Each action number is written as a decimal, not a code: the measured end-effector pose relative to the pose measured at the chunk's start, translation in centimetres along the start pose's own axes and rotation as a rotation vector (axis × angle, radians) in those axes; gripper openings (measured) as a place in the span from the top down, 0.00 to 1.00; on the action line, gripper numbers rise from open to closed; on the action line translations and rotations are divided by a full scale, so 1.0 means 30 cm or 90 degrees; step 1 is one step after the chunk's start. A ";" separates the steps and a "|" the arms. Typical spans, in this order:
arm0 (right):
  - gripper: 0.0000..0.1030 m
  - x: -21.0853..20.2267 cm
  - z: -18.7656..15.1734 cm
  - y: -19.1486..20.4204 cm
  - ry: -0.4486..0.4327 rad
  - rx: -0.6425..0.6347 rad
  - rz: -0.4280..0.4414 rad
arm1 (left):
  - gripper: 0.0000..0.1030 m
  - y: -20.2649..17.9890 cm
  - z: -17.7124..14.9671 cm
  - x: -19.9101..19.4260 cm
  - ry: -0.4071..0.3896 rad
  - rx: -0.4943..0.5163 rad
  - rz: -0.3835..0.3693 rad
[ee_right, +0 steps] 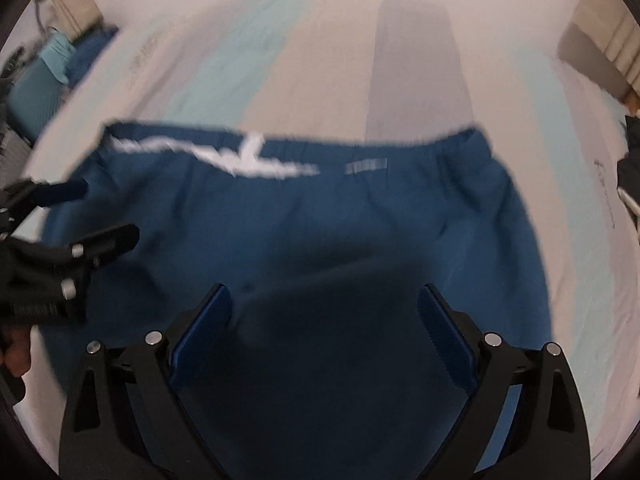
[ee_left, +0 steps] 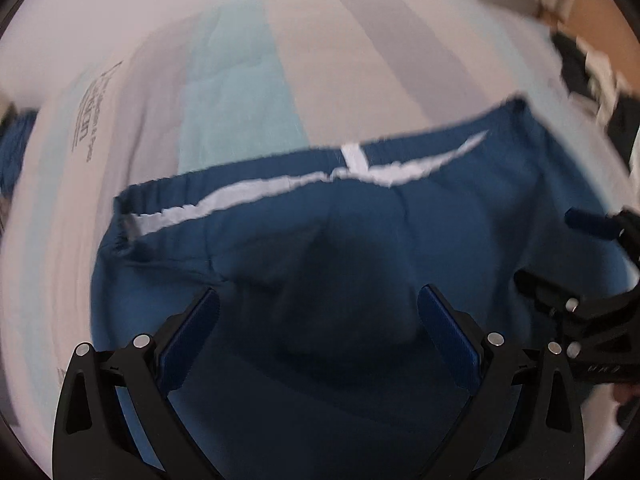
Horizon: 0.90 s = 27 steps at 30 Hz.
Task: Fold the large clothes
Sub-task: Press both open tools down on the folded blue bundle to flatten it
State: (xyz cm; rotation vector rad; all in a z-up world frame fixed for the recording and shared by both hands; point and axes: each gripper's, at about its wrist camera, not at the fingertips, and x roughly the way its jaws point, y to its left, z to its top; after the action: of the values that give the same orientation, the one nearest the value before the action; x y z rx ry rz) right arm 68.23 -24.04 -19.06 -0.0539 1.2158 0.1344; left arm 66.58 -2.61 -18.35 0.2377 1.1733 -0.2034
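Blue trousers (ee_left: 400,216) — one pair; left gripper (ee_left: 318,330) and right gripper (ee_right: 324,328) — jaws wide, empty.

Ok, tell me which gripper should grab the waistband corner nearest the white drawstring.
Left, probably. The white drawstring lies along the left half of the waistband, which the left gripper hovers below, open and empty. The right gripper, also open, faces the plain end.

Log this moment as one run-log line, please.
garment: blue shorts flat on striped sheet, waistband far side | left tool: open, above shorts | right tool: open, above shorts
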 end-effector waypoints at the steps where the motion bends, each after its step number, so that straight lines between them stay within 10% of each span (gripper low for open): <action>1: 0.13 0.031 -0.003 -0.005 0.013 0.016 -0.005 | 0.06 0.000 -0.004 0.033 0.007 0.000 0.013; 18: 0.06 0.192 -0.001 -0.040 -0.063 0.039 -0.046 | 0.05 0.086 -0.042 0.221 -0.074 -0.015 0.051; 27: 0.07 0.020 -0.074 -0.032 -0.124 0.059 -0.017 | 0.06 0.127 -0.094 0.039 -0.105 -0.077 0.022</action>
State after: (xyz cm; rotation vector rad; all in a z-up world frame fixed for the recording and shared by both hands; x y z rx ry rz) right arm 66.48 -25.20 -20.42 0.0233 1.0258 0.0580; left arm 65.58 1.81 -20.18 0.1324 1.0134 -0.1192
